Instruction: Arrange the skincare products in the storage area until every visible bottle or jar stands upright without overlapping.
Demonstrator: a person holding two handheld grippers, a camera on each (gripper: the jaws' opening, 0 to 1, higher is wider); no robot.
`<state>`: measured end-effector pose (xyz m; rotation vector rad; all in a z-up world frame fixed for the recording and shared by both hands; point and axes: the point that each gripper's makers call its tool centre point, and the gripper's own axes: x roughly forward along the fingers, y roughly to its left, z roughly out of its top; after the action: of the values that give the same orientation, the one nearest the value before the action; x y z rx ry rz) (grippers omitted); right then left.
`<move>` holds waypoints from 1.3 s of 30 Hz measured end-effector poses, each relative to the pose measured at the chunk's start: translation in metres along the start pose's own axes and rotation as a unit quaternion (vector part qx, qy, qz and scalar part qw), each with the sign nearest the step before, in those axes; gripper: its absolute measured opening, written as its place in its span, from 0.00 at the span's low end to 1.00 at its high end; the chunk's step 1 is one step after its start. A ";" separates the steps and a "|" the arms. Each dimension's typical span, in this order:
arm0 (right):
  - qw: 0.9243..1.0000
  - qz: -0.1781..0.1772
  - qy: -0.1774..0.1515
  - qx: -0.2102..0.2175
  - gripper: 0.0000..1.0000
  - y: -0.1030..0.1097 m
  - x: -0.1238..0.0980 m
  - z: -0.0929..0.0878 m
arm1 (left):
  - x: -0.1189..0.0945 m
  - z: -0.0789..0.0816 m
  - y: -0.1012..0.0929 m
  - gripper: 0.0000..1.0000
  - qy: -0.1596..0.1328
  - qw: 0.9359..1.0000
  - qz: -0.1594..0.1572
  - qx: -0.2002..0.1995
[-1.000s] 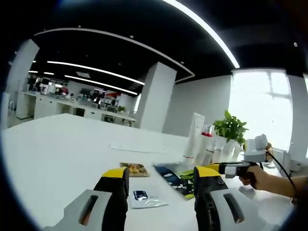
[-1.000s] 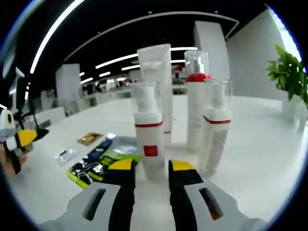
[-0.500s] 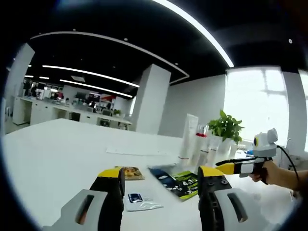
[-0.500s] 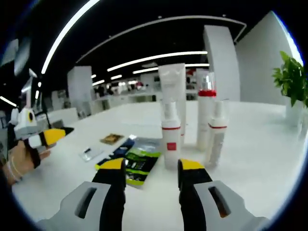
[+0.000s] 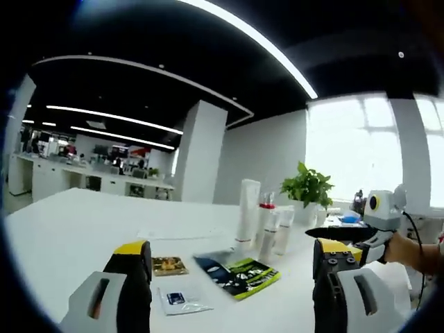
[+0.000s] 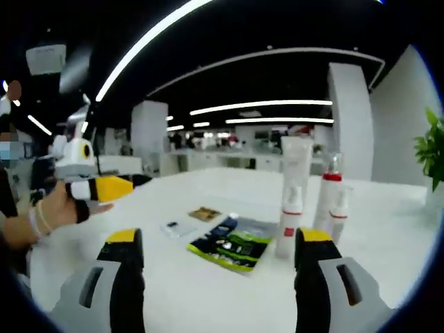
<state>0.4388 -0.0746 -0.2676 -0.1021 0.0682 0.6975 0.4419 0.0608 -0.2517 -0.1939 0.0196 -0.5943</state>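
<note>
Risk is small now: four bottles (image 6: 305, 201) stand upright, close together mid-table (image 6: 208, 291), both grippers, left (image 5: 232, 295) and right (image 6: 215, 277), spread and holding nothing; a careless approach can topple them onto the sachets (image 6: 232, 243)

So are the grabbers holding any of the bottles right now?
No. Both the left gripper and right gripper are open and empty; the bottles stand untouched on the table.
</note>
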 end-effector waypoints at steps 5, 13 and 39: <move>0.999 0.025 -0.009 -0.027 1.00 0.020 -0.014 0.026 | -0.019 0.025 -0.012 1.00 -0.002 0.999 0.006 0.035; 0.999 0.028 -0.038 -0.017 1.00 0.029 -0.055 0.078 | -0.060 0.059 -0.025 1.00 0.019 0.999 0.013 0.029; 0.995 -0.039 -0.089 -0.009 1.00 0.000 -0.191 0.118 | -0.184 0.103 -0.018 1.00 -0.014 0.994 0.082 0.068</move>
<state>0.2961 -0.1824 -0.1323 -0.0588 -0.1118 0.6264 0.2873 0.1668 -0.1538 -0.0662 -0.0315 -0.4271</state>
